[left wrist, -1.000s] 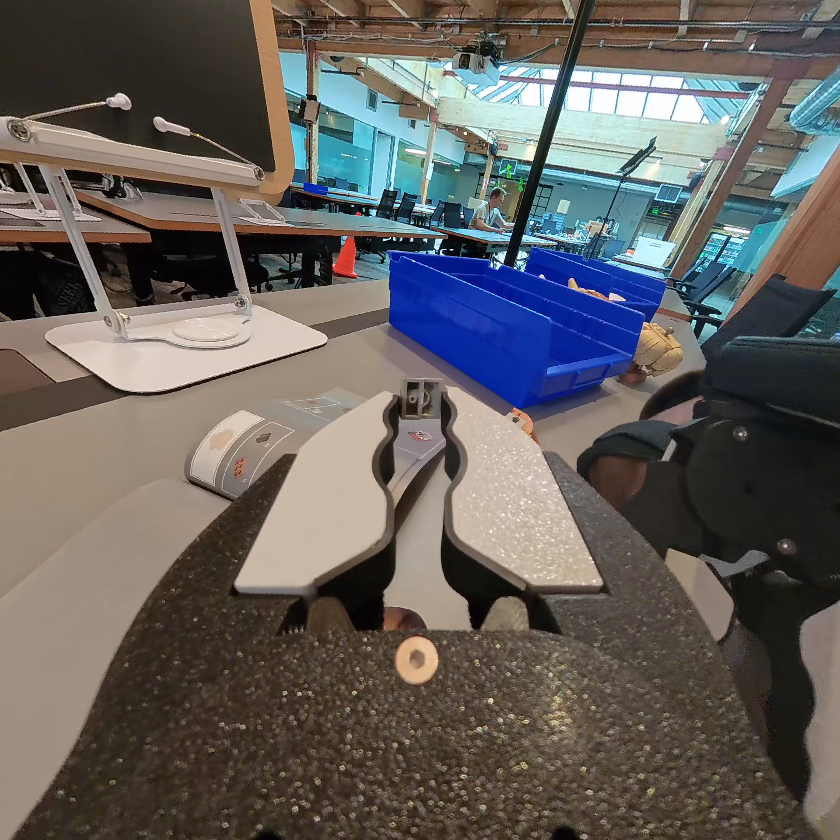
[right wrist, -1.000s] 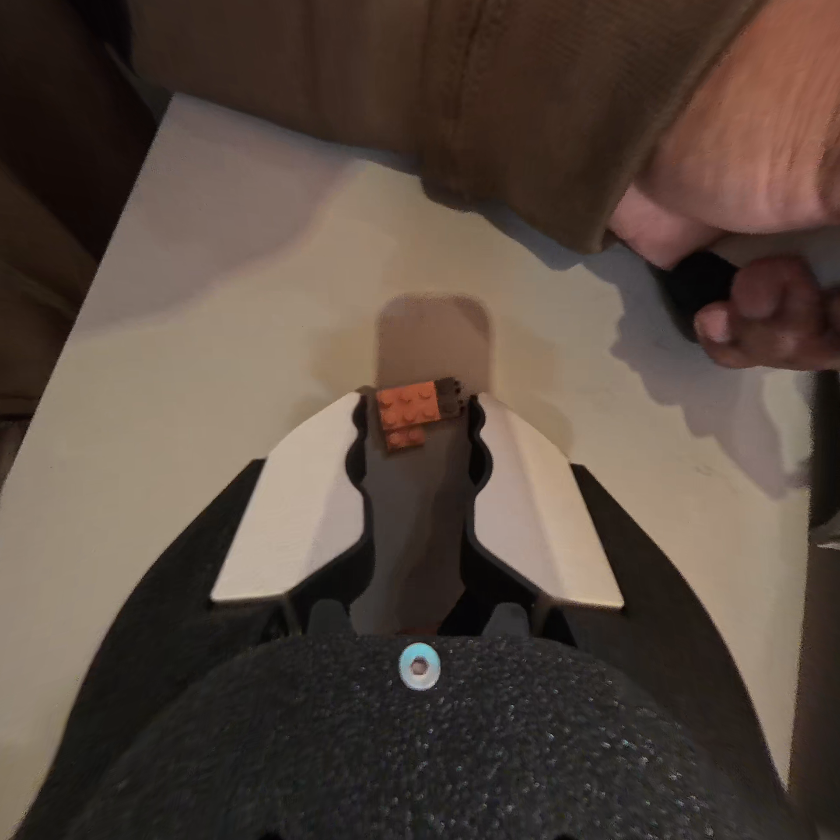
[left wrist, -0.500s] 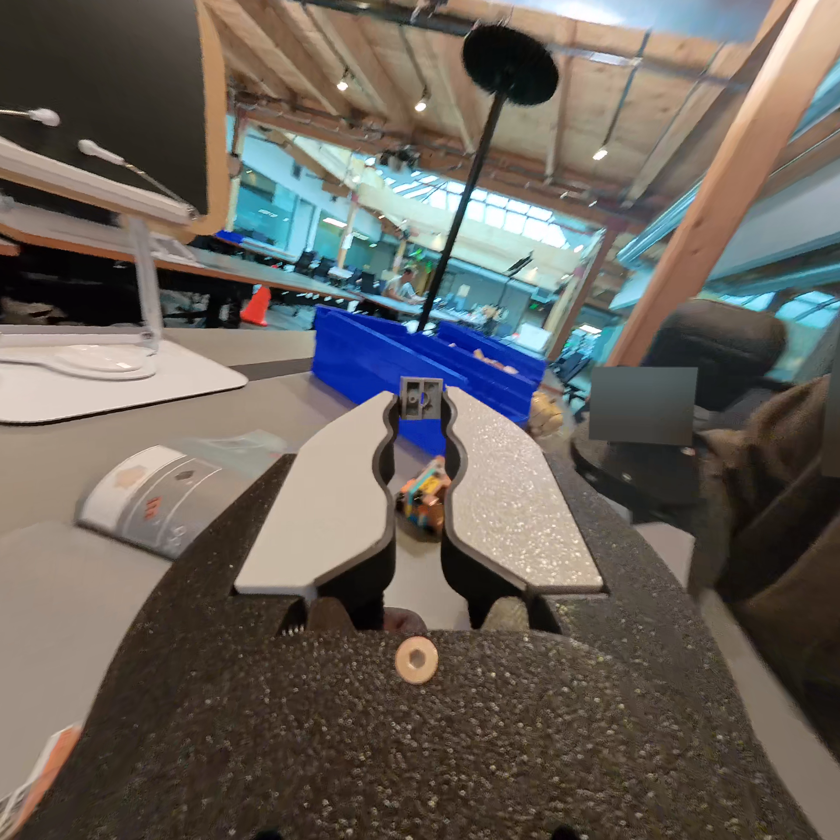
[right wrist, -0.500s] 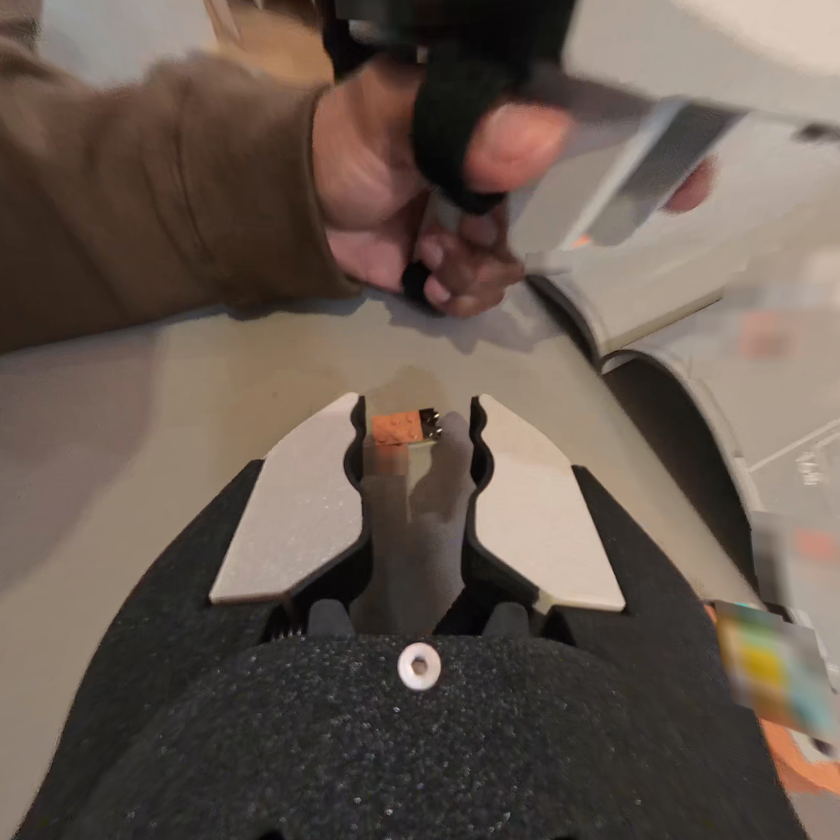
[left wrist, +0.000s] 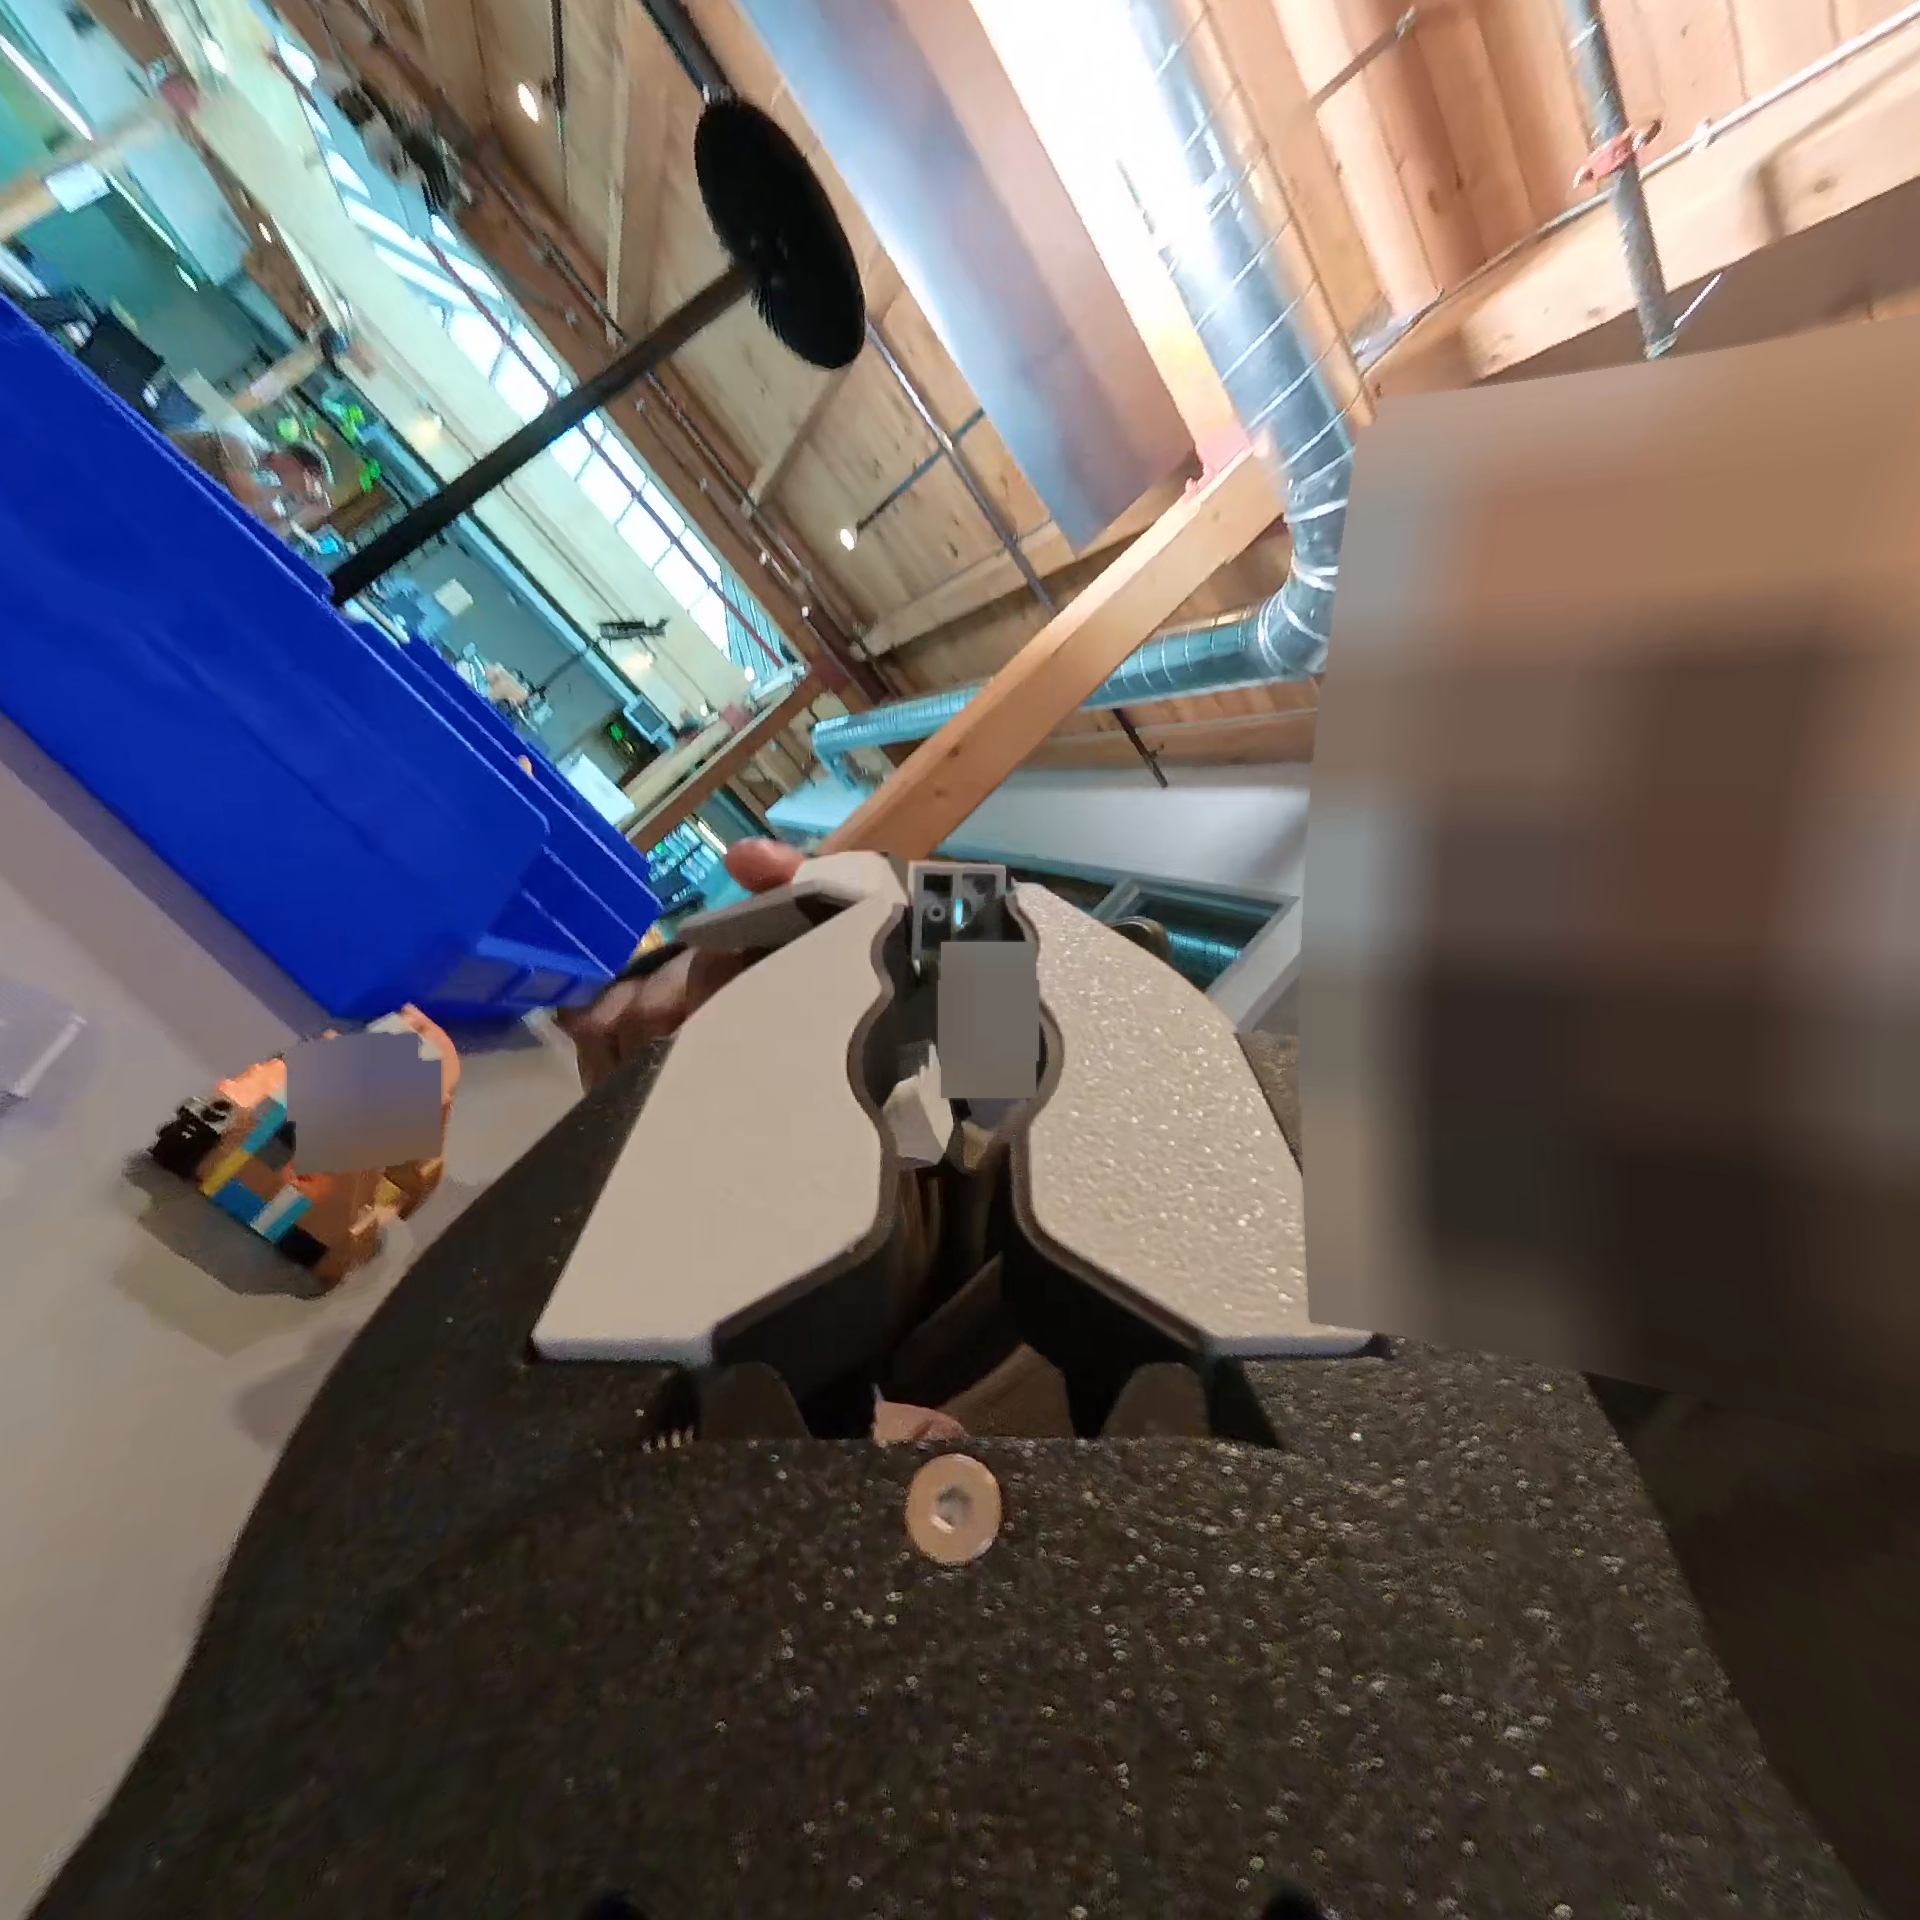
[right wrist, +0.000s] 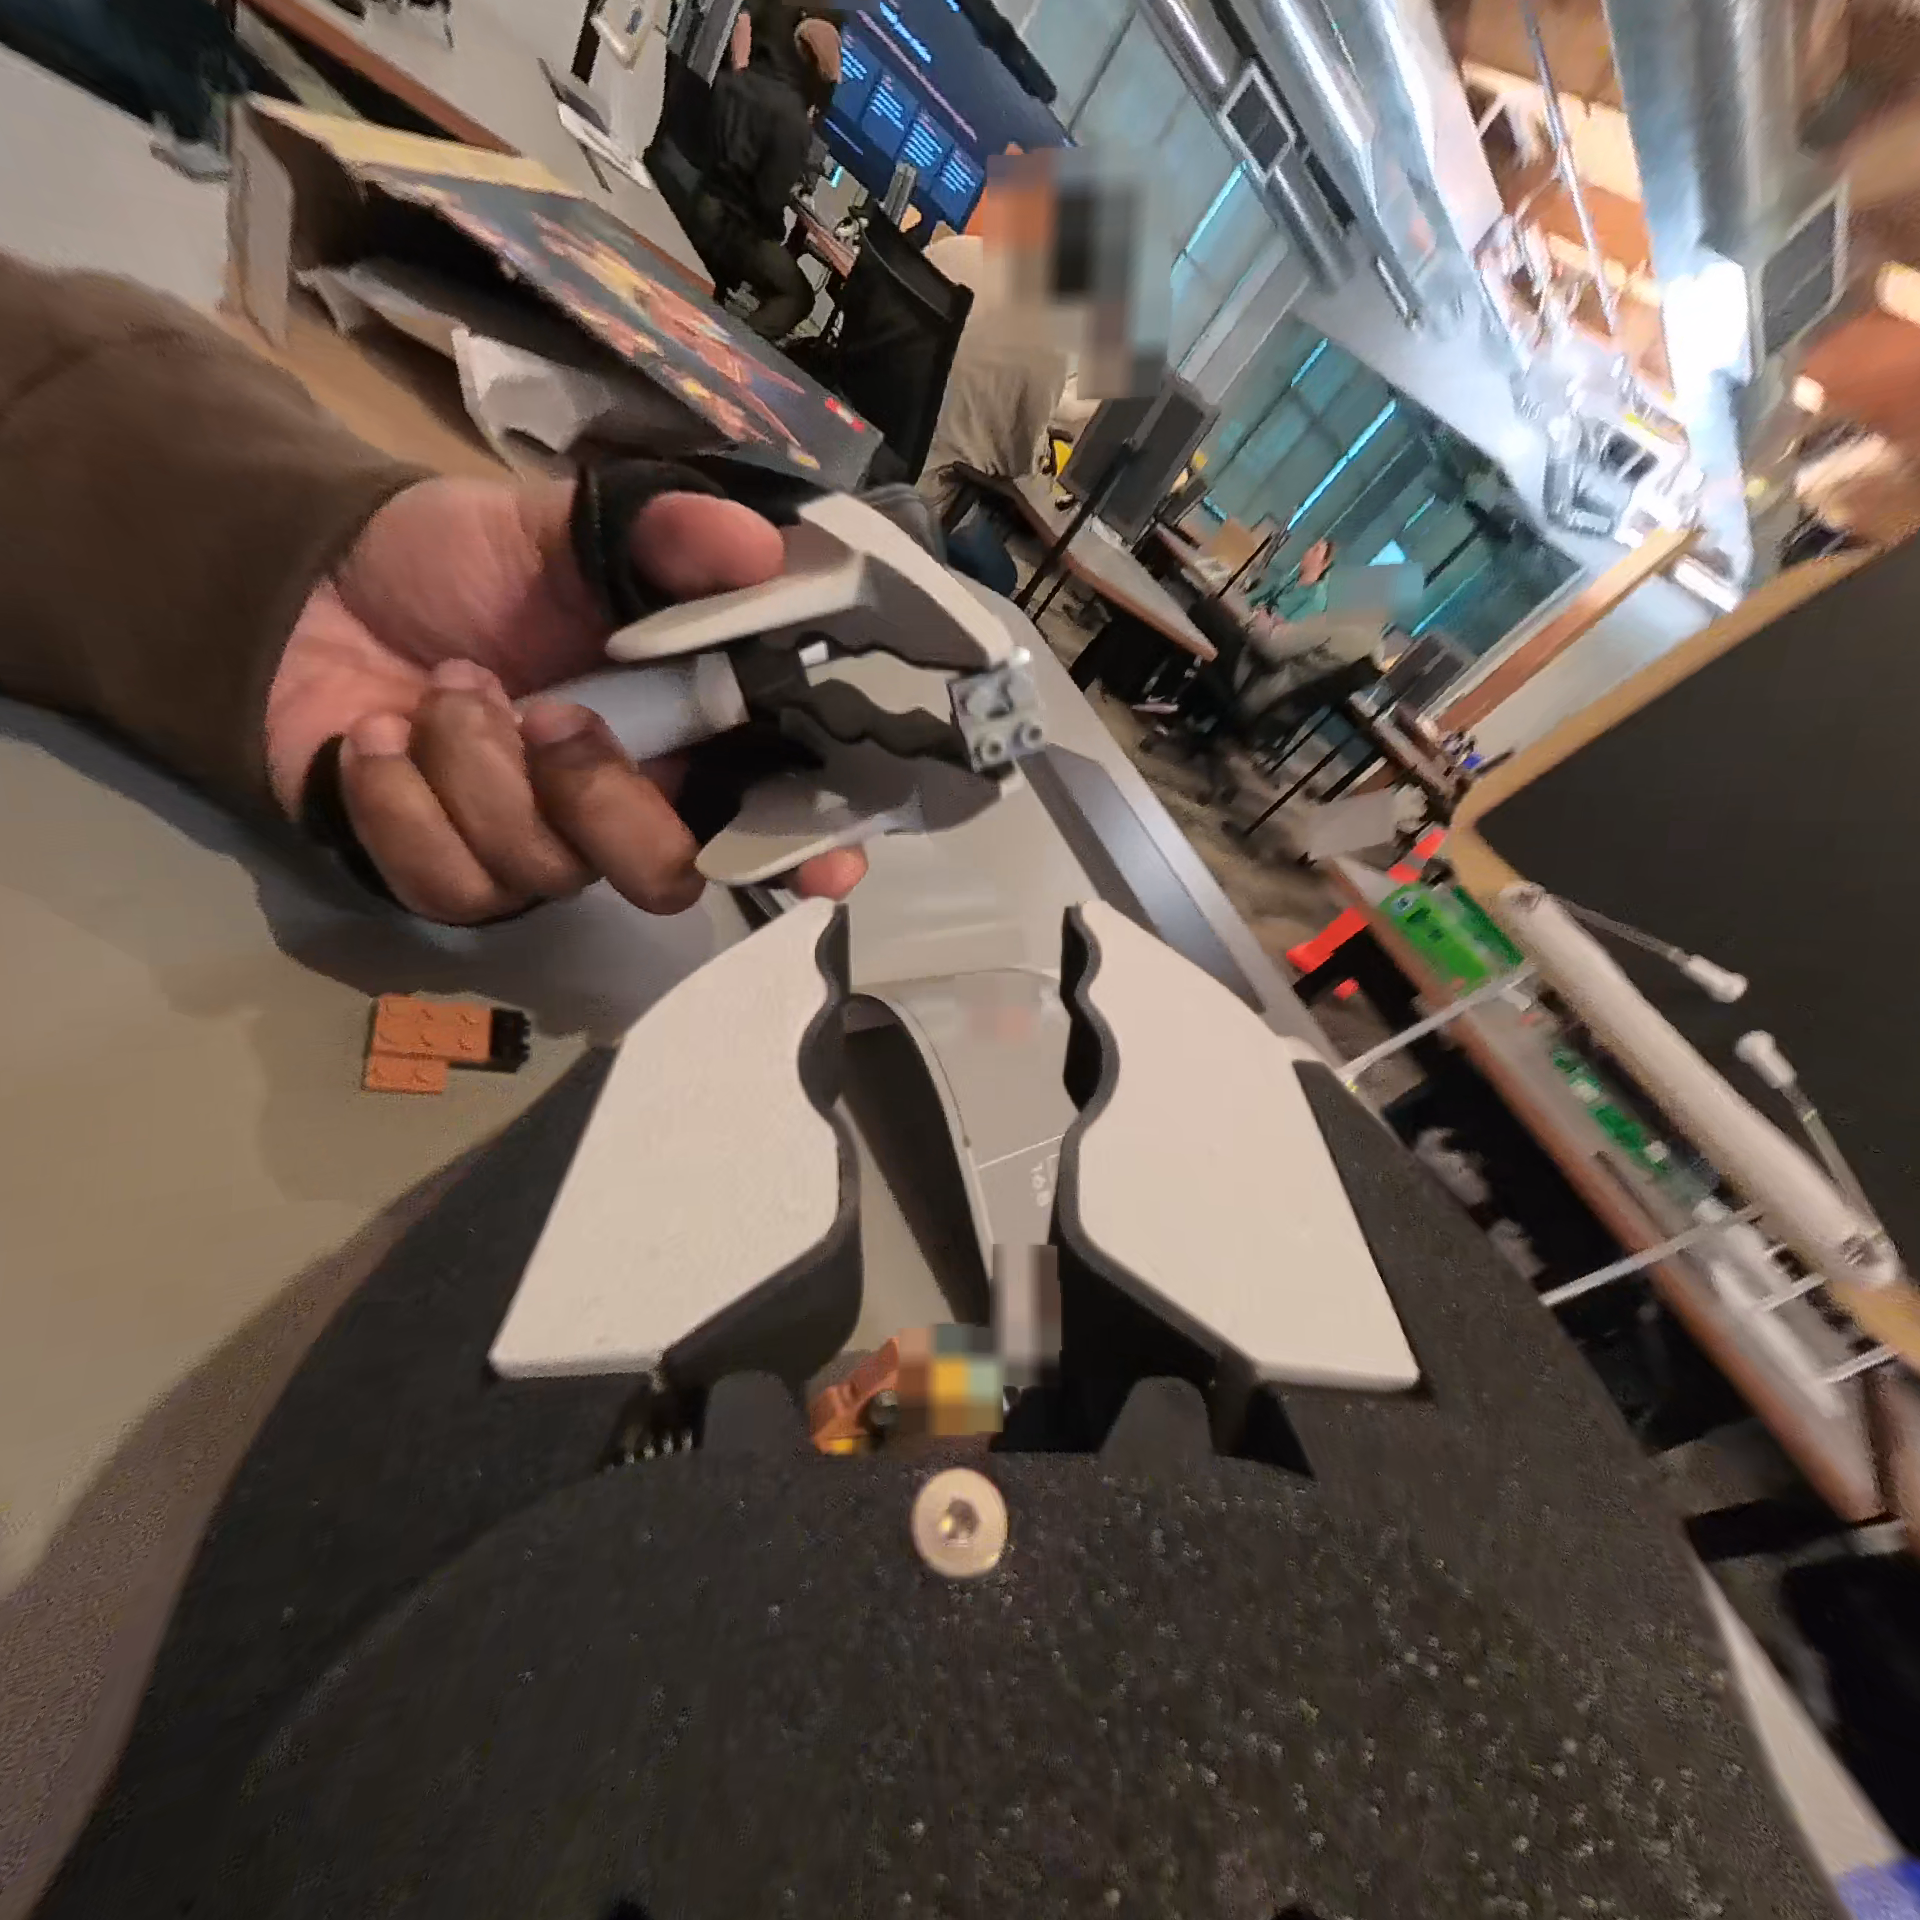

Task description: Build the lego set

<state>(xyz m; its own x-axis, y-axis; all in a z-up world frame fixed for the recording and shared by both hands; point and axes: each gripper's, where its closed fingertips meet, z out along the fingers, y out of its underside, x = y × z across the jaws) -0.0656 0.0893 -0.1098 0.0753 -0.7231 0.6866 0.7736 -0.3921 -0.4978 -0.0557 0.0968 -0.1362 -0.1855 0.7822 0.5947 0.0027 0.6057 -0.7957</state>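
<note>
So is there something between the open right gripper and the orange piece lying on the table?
Nothing visible blocks it. The orange piece lies alone on bare table, left of the right gripper. The left gripper, shut on a grey piece, hangs above and farther away, not between them.

Grey brick (left wrist: 958, 906), orange plates (right wrist: 431, 1042), blue bins (left wrist: 260, 748).

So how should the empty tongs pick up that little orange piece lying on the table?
Judging by how it lies, come straight down from above. The orange piece lies flat, studs up, so the right tongs, now open, should probably pinch its two long side edges across the wider plate, clear of the black end.
</note>
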